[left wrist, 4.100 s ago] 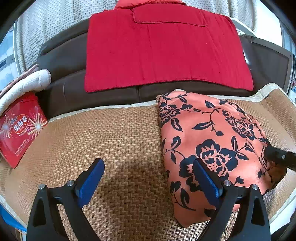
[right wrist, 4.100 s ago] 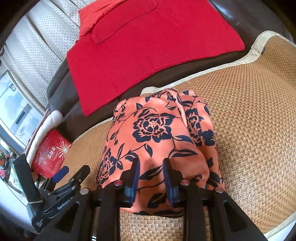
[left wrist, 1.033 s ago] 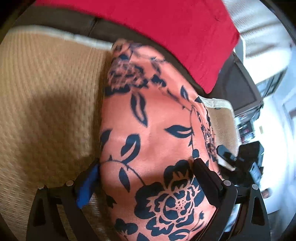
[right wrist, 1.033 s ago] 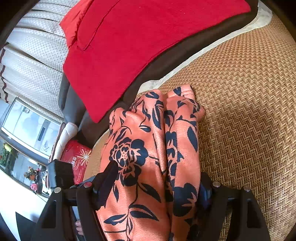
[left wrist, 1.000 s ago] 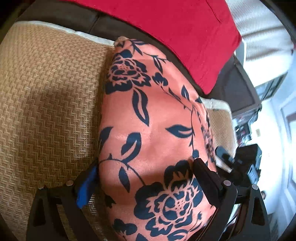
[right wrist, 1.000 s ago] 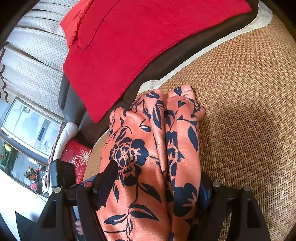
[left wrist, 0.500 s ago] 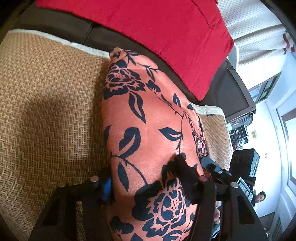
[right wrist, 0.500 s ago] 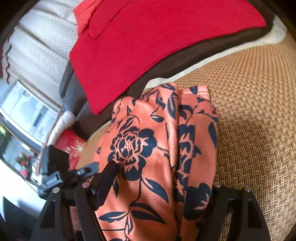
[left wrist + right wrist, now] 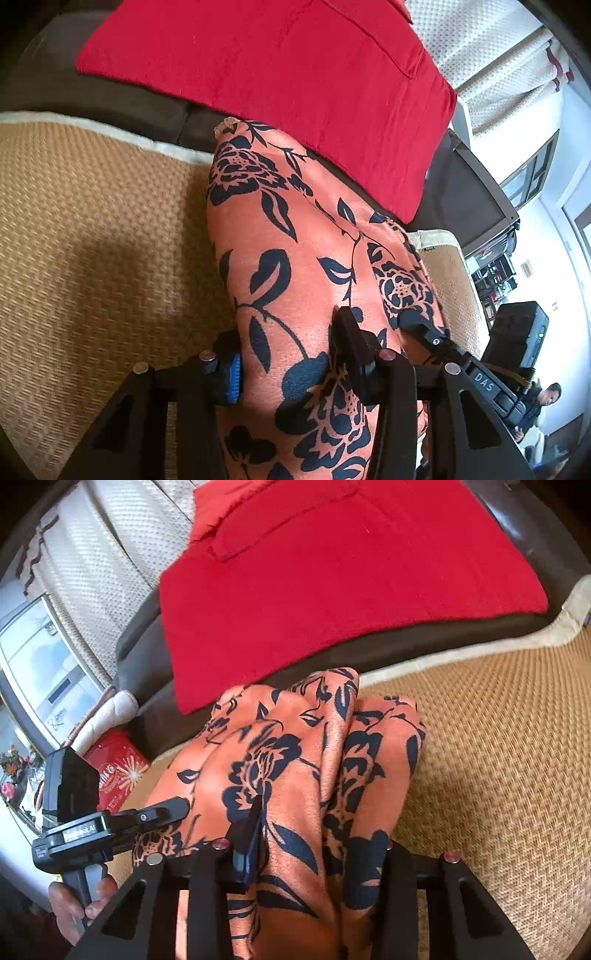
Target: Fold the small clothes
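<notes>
The folded orange garment with black flowers point(image 9: 295, 266) lies on the woven mat point(image 9: 92, 240); it also shows in the right wrist view point(image 9: 295, 768). My left gripper point(image 9: 288, 354) is shut on the garment's near end, its fingers squeezing the thick folded bundle. My right gripper point(image 9: 314, 845) is shut on the garment from the other side, with cloth bunched between its fingers. The right gripper appears in the left wrist view point(image 9: 428, 332), and the left gripper in the right wrist view point(image 9: 162, 812), held by a hand. The garment's far end rests by the mat's edge.
A red cloth point(image 9: 277, 74) covers the dark sofa back point(image 9: 110, 96) behind the mat. A red packet point(image 9: 118, 771) and a white padded item point(image 9: 107, 716) lie at the left. A white mesh curtain point(image 9: 103, 554) hangs behind. The mat point(image 9: 498, 757) extends right.
Both grippers have closed from wide open onto the garment's near end, bunching it. The cloth has lifted and crumpled slightly at the far end.
</notes>
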